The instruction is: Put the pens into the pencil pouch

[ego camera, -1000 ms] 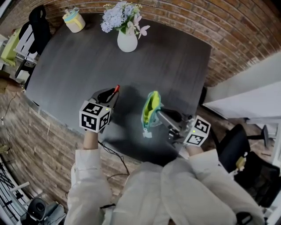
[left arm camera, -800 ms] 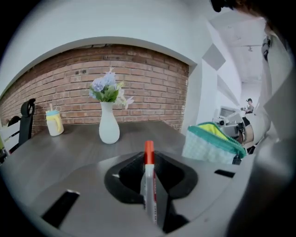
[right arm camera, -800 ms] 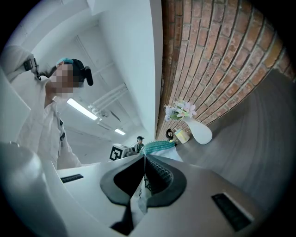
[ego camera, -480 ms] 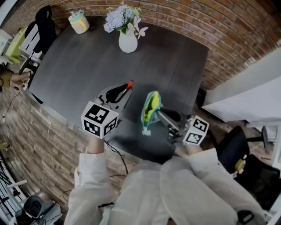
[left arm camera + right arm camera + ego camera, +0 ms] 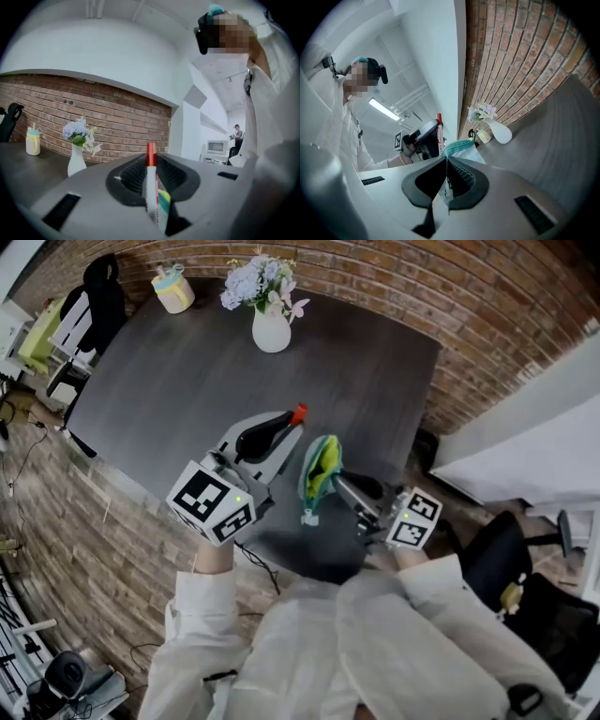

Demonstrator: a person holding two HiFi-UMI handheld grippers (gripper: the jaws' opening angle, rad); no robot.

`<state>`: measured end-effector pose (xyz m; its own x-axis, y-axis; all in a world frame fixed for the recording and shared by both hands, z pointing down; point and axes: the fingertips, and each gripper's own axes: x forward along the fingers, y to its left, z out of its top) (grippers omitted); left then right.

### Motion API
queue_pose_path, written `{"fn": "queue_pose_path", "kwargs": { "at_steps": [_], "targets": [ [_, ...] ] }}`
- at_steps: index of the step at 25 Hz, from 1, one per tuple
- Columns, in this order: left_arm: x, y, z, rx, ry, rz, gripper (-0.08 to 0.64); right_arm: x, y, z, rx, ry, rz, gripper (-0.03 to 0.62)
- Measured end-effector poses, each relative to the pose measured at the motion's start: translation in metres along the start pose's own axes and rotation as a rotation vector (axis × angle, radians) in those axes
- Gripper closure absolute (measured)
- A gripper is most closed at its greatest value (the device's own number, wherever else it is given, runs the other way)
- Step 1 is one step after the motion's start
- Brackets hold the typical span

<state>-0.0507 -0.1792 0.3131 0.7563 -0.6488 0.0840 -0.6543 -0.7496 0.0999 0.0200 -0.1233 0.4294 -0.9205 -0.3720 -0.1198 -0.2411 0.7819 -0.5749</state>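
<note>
Two pairs of jaws are clamped: the left gripper pinches a red-capped marker pen just beside the pencil pouch, whose edge (yellow-green lining showing) the right gripper grips over the dark table.

- left gripper is held out roughly level, pointing away and a bit to the right, with its marker cube nearest the body
- its fingers are clamped on a red-capped pen
- right gripper sits closer in, pointing left, fingers pinched tight on the pouch edge
- both forearms in white sleeves, bent in front of the torso
</note>
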Motion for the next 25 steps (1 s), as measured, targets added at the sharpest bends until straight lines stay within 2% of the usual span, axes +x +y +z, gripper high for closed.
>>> {"fn": "queue_pose_path", "kwargs": {
  "at_steps": [9, 15, 21, 25],
  "targets": [
    [0.000, -0.039, 0.040, -0.018, -0.191, -0.072, 0.495, -0.006, 0.002, -0.002, -0.005, 0.013, -0.002, 0.583],
    [0.001, -0.047, 0.043, -0.096, -0.280, -0.075, 0.495, -0.006, 0.004, -0.002, -0.021, 0.018, -0.009, 0.583],
    [0.006, -0.048, 0.039, -0.161, -0.320, -0.040, 0.495, -0.006, 0.004, -0.002, -0.024, 0.031, -0.011, 0.583],
    [0.014, -0.049, 0.027, -0.173, -0.296, -0.035, 0.495, -0.006, 0.003, 0.001, -0.023, 0.029, -0.009, 0.583]
  ]
}}
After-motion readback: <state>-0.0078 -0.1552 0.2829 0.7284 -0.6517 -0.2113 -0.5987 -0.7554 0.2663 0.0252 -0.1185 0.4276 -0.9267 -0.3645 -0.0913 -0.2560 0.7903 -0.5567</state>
